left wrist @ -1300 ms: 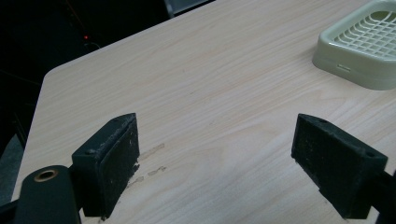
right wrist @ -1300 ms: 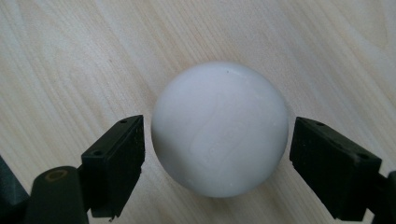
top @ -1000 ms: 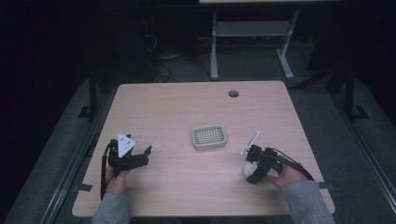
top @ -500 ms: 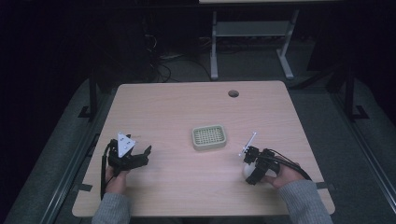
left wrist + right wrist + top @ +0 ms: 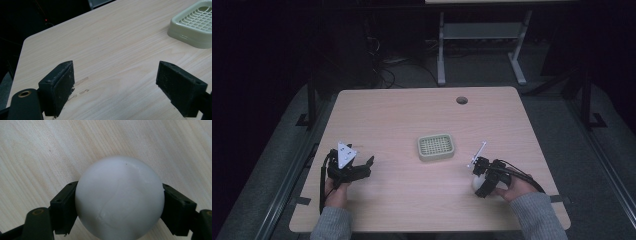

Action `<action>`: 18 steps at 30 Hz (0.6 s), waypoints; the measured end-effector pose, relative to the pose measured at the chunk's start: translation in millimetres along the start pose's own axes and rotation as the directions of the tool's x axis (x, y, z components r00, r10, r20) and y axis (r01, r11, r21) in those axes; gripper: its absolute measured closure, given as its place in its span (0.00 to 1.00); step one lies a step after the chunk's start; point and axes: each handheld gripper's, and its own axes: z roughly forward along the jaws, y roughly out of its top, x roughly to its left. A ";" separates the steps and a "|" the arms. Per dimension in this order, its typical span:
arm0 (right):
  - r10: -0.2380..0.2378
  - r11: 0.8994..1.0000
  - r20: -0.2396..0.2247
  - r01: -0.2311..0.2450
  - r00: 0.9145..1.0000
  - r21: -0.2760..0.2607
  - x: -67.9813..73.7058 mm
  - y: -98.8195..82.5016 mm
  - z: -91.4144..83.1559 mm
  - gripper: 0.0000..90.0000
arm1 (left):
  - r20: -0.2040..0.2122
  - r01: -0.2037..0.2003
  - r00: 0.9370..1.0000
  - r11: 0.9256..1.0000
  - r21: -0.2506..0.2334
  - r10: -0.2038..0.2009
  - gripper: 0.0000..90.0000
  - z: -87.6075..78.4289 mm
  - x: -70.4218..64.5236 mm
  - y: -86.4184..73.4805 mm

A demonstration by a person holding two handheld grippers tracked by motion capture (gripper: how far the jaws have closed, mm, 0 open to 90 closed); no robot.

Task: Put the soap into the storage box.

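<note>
Wooden table (image 5: 412, 120) with tray (image 5: 436, 147), ball (image 5: 477, 183)

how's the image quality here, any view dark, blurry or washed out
High view: dim, dark surround, table lit evenly. Left gripper view: sharp wood grain, tray cut off at the edge. Right gripper view: white ball bright, nearly washed out, faint surface lines visible.

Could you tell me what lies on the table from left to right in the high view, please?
Left gripper → pale green slotted tray → white ball, with the right gripper closing around it.
</note>
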 end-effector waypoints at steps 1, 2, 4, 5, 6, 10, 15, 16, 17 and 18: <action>-0.001 1.000 0.001 0.001 1.000 -0.001 0.1 0.0 0.0 0.26 | 0.001 0.000 1.000 1.000 0.000 0.000 0.17 0.0 0.0 0.0; -0.001 1.000 -0.003 0.001 1.000 0.001 0.3 0.1 -0.3 0.26 | 0.002 0.000 1.000 1.000 0.001 0.000 0.16 0.0 0.0 0.0; -0.003 1.000 -0.006 0.003 1.000 0.000 0.4 0.1 -0.3 0.26 | 0.002 0.001 1.000 1.000 0.000 -0.001 0.16 0.2 0.1 0.0; -0.004 1.000 -0.009 0.004 1.000 0.003 0.3 0.2 -0.5 0.26 | 0.002 0.002 1.000 1.000 0.001 -0.002 0.16 0.2 0.2 0.0; -0.007 1.000 -0.008 0.007 1.000 0.003 0.9 0.1 -0.7 0.26 | 0.000 0.002 1.000 1.000 0.001 -0.002 0.16 0.4 0.2 0.0; -0.011 1.000 -0.019 0.011 1.000 -0.008 0.1 -0.3 -2.3 0.26 | 0.000 -0.005 1.000 1.000 0.005 0.005 0.16 0.6 0.3 0.0; -0.009 0.999 -0.021 0.008 1.000 -0.032 -1.8 0.8 -10.9 0.26 | 0.000 -0.002 1.000 1.000 0.010 0.002 0.17 0.4 0.1 0.1; -0.009 0.999 -0.021 0.008 1.000 -0.032 -1.8 0.8 -10.9 0.26 | 0.000 -0.002 1.000 1.000 0.010 0.002 0.17 0.4 0.1 0.1; -0.010 0.999 -0.016 0.010 1.000 -0.032 -2.1 1.5 -13.2 0.26 | -0.001 0.002 1.000 1.000 0.006 -0.002 0.16 0.5 0.0 0.3; -0.010 0.999 -0.016 0.010 1.000 -0.032 -2.1 1.5 -13.2 0.26 | -0.001 0.002 1.000 1.000 0.006 -0.002 0.17 0.5 0.0 0.3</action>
